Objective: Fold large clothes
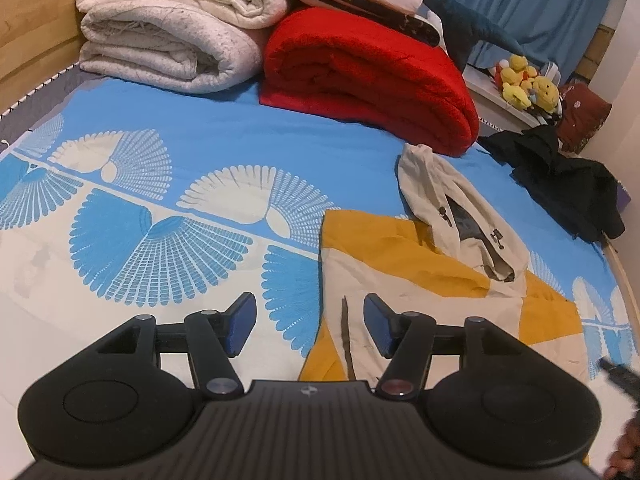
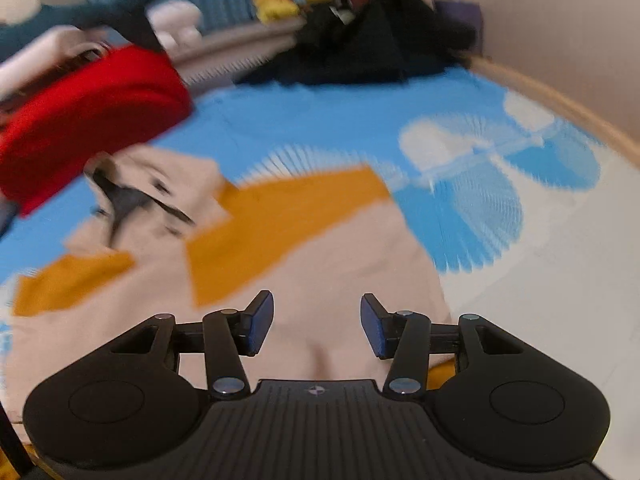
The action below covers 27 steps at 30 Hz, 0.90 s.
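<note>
A cream and mustard-yellow hooded jacket (image 1: 420, 264) lies partly folded on the bed, its hood (image 1: 452, 208) toward the far side. My left gripper (image 1: 310, 326) hovers above the jacket's left edge, open, with nothing between its blue pads. The right wrist view is blurred. There the same jacket (image 2: 288, 248) spreads below my right gripper (image 2: 317, 326), which stands open over the cream cloth and holds nothing.
The bed has a blue and white fan-patterned sheet (image 1: 160, 220). Folded white quilts (image 1: 168, 28) and a red rolled blanket (image 1: 368, 76) sit at the far end. A black garment (image 1: 560, 176) lies at the right edge, yellow plush toys (image 1: 528, 84) beyond it. A wooden bed rail (image 2: 552, 96) borders the wall.
</note>
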Each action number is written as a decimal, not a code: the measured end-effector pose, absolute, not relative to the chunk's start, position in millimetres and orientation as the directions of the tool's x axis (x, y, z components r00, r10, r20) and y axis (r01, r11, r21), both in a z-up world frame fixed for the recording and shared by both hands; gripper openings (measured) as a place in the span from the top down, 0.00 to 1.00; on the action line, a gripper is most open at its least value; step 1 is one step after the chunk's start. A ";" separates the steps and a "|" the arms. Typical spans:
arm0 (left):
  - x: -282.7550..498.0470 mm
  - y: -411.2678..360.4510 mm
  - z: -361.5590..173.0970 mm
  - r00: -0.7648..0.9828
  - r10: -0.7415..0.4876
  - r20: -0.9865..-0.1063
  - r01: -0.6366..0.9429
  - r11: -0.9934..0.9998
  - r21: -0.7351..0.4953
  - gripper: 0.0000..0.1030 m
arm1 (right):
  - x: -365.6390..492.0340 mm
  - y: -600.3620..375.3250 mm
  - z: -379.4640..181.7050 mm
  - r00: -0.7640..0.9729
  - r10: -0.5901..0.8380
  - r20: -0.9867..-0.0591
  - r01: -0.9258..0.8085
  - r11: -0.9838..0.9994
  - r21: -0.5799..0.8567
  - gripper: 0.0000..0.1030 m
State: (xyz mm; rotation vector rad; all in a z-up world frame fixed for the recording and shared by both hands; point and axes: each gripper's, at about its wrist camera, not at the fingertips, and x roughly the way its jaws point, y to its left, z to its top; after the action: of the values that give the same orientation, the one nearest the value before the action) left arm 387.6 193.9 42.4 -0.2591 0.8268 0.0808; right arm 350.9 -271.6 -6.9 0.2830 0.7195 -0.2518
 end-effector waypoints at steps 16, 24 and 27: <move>388.2 116.6 28.4 0.754 0.042 -0.655 -0.113 0.991 -0.066 0.18 | 339.2 -256.7 38.5 0.852 0.025 -0.523 0.139 0.952 0.272 0.41; 380.3 87.5 24.4 0.814 0.028 -0.580 -0.043 0.999 -0.011 0.18 | 334.7 -269.7 52.5 0.891 -0.065 -0.449 0.135 0.983 0.126 0.41; 375.5 79.9 24.1 0.823 0.000 -0.568 0.005 1.000 0.008 0.19 | 335.0 -284.1 56.3 0.888 -0.062 -0.455 0.136 0.982 0.133 0.41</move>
State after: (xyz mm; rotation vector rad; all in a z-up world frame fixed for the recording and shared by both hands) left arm 375.5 79.9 24.1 0.0091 0.6042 -0.0028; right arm 335.0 -284.1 56.3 0.1629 0.4663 -0.1033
